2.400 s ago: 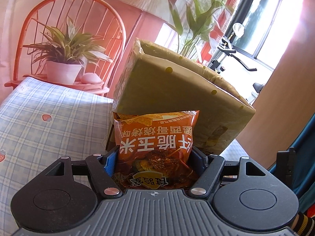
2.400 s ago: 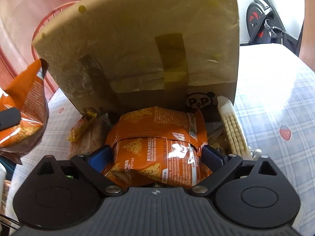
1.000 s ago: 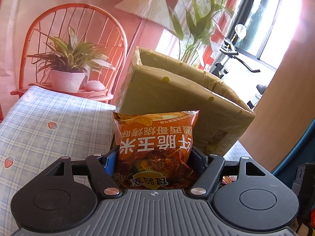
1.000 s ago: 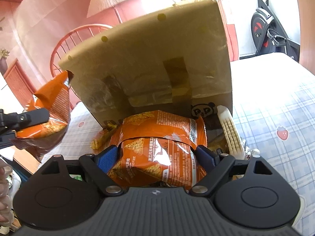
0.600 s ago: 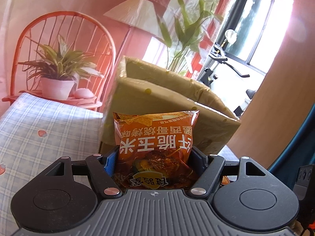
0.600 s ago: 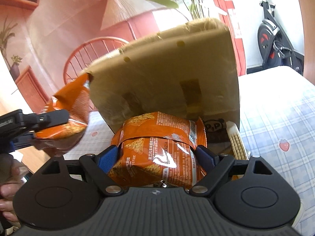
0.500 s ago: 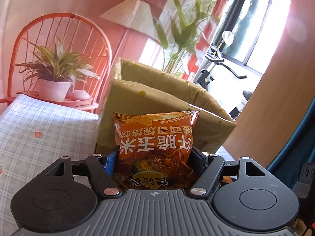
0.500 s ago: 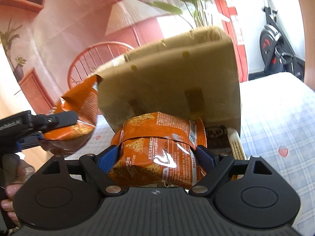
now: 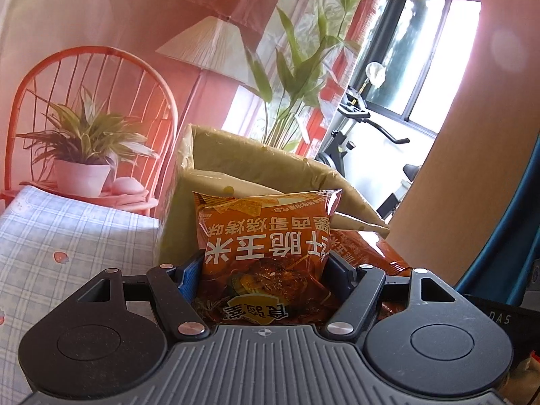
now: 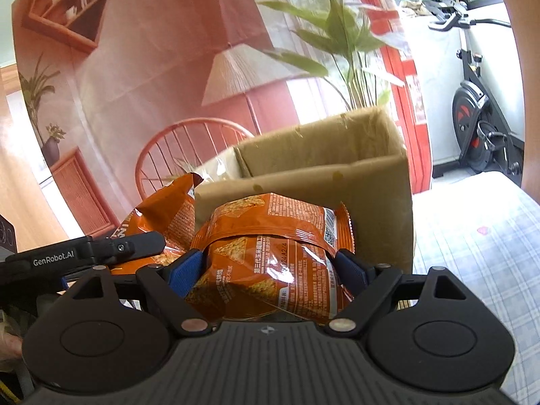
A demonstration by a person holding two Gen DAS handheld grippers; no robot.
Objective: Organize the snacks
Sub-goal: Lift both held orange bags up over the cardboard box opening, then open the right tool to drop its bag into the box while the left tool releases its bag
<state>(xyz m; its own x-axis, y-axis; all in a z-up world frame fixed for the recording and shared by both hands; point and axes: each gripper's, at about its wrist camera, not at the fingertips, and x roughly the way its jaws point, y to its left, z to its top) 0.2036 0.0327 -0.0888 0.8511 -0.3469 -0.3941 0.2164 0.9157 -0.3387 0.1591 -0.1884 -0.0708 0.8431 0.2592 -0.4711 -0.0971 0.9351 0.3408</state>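
My left gripper (image 9: pixel 265 266) is shut on an orange corn chip bag (image 9: pixel 266 233) with white Chinese lettering, held up in front of the open cardboard box (image 9: pixel 243 165). My right gripper (image 10: pixel 268 265) is shut on a second orange chip bag (image 10: pixel 270 239), raised close to the box's near wall (image 10: pixel 364 185). In the right wrist view the left gripper (image 10: pixel 111 248) and its bag (image 10: pixel 168 212) are just to the left. In the left wrist view the right gripper's bag (image 9: pixel 368 249) shows at the right.
The box stands on a table with a blue checked cloth (image 9: pixel 67 243). A rattan chair with a potted plant (image 9: pixel 84 145) is behind the table at the left. A floor lamp (image 9: pixel 206 50), tall plant and exercise bike (image 10: pixel 479 128) stand beyond.
Both grippers have risen with their bags, from the foot of the box to about its rim. The two bags have come close together. The snacks on the table have dropped out of view.
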